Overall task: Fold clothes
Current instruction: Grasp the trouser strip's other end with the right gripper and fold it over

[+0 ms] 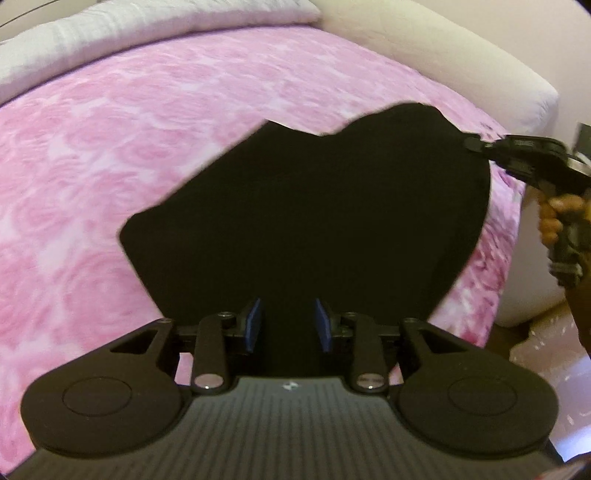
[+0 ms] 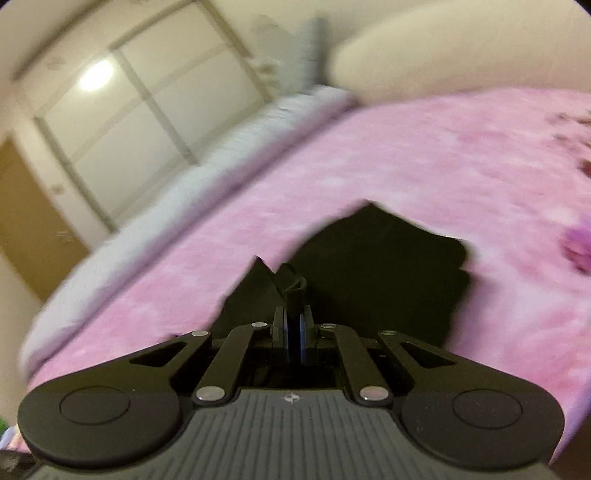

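A black garment (image 1: 306, 214) lay on the pink floral bedspread (image 1: 110, 155). The right gripper (image 2: 294, 332) pinched a raised fold at its edge; the left gripper (image 1: 288, 321) stood wide over the near hem. The cloth looked soft, light and limp, best taken at corners.

— Black garment (image 1: 303, 221): matt cloth, light-swallowing, smooth. Pink bedspread (image 1: 129, 147)?
— Plush, fuzzy, rose-patterned fleece. White pillow (image 1: 110, 33): crinkled woven cloth.
— Left gripper (image 1: 287, 321)?
— Matt black plastic, ribbed grey housing, shiny metal pins, blue rubbery pads (image 1: 255, 321).
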Demonstrator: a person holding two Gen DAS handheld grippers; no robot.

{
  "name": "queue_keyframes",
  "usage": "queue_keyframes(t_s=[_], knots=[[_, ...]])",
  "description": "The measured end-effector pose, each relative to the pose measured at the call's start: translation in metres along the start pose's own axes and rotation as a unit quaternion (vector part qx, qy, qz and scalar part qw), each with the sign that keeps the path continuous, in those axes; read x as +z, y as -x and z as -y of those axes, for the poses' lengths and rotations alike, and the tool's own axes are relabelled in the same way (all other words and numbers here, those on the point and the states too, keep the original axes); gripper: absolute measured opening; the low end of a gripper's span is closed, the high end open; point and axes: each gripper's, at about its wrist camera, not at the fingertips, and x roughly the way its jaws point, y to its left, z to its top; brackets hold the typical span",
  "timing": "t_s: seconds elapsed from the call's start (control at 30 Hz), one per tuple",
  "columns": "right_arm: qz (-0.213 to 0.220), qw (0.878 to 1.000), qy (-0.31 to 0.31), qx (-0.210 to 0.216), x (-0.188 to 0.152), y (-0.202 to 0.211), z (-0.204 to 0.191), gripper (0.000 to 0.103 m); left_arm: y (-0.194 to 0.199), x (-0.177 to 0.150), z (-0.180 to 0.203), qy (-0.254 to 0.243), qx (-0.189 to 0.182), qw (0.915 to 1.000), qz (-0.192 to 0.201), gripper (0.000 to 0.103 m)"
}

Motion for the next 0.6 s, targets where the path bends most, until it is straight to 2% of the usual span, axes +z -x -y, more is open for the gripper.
queue_keyframes(t_s=[0.03,0.13,0.27,0.33,0.4,0.47,0.5,0.6], knots=[[-0.014,1.0,-0.012,-0.013,0.0,-0.008,0.013,0.006,-0.004,0.002,0.005,-0.003,-0.003,1.0,-0.003,0.027],[-0.022,0.999,-0.026,0.003,-0.001,-0.006,0.032,0.006,-0.014,0.009,0.019,-0.013,-0.011,0.9998,-0.008,0.027],[0.041,0.997,0.042,0.043,0.022,0.017,0.013,0.005,-0.023,0.02,0.029,-0.022,-0.006,0.9997,-0.007,0.027],[0.074,0.994,0.072,0.028,0.038,0.024,0.007,0.005,-0.029,0.024,0.032,-0.022,0.0,0.9997,-0.01,0.029],[0.079,0.994,0.074,-0.014,0.044,0.019,0.017,0.005,-0.037,0.025,0.033,-0.02,0.005,0.9997,-0.015,0.029],[0.052,0.998,0.018,-0.038,0.043,0.008,0.048,0.006,-0.042,0.025,0.034,-0.02,0.01,0.9996,-0.02,0.029],[0.035,0.999,0.001,-0.035,0.04,0.001,0.058,0.006,-0.043,0.025,0.034,-0.02,0.013,0.9995,-0.021,0.029],[0.031,0.999,0.02,-0.035,0.033,-0.004,0.06,0.007,-0.045,0.024,0.034,-0.019,0.02,0.9993,-0.024,0.029]])
